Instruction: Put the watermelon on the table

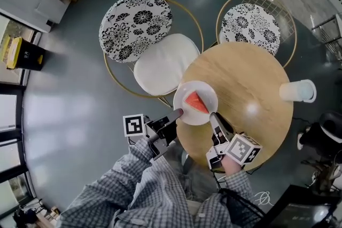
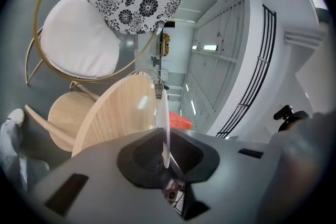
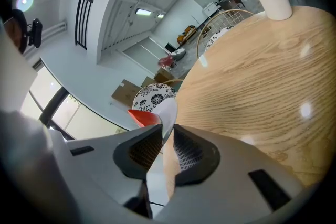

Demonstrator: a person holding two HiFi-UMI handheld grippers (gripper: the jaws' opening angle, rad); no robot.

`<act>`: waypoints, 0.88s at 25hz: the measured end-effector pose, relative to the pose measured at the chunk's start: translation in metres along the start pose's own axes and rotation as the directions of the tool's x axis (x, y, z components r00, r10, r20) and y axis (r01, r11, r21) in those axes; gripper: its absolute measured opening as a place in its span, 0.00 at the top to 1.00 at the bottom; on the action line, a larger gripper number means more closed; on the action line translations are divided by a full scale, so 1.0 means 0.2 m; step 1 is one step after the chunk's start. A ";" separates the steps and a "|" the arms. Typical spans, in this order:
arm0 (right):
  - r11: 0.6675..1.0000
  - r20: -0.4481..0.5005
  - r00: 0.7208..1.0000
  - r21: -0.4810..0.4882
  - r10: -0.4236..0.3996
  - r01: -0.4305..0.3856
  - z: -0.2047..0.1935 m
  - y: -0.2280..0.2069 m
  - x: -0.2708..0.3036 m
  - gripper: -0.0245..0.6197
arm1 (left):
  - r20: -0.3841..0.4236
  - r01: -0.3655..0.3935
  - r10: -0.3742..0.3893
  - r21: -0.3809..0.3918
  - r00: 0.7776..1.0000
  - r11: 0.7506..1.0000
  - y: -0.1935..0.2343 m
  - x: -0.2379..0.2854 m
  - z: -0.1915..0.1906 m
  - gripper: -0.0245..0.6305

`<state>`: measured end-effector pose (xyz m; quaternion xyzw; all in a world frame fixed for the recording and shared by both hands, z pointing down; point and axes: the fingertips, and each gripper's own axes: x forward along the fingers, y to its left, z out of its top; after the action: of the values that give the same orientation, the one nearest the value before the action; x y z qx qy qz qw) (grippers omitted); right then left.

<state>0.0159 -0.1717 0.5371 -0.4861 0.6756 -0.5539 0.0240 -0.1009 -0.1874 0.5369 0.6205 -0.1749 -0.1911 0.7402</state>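
Watermelon slice (image 1: 196, 102): lies on white plate (image 1: 199, 88), over the table's (image 1: 251, 83) near-left edge. Left claw (image 1: 178, 113) and right claw (image 1: 212, 116): each pinched onto the plate rim, on opposite sides. Handling: keep the plate level, lower both sides together, set it further inboard.

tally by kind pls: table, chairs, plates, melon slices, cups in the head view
table: 1
chairs: 2
plate: 1
watermelon slice: 1
white cup: 1
Total: 6
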 end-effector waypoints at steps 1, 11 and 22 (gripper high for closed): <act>1.000 -0.006 1.000 0.001 -0.005 0.005 -0.01 -0.01 0.01 0.85 | 0.001 -0.007 0.007 0.000 1.000 1.000 0.02 0.00 0.00 0.91; 0.997 -0.055 0.996 0.033 -0.064 0.066 -0.06 -0.14 0.09 0.85 | -0.019 -0.069 0.069 -0.011 0.997 0.998 0.15 0.03 0.04 0.91; 0.992 -0.073 0.992 0.055 -0.106 0.110 -0.10 -0.22 0.14 0.85 | -0.022 -0.111 0.110 -0.041 0.994 0.993 0.26 0.03 0.06 0.91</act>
<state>0.0181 -0.1734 0.5938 -0.5015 0.6321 -0.5905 -0.0154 -0.0982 -0.1932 0.5904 0.5957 -0.1979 -0.1474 0.7644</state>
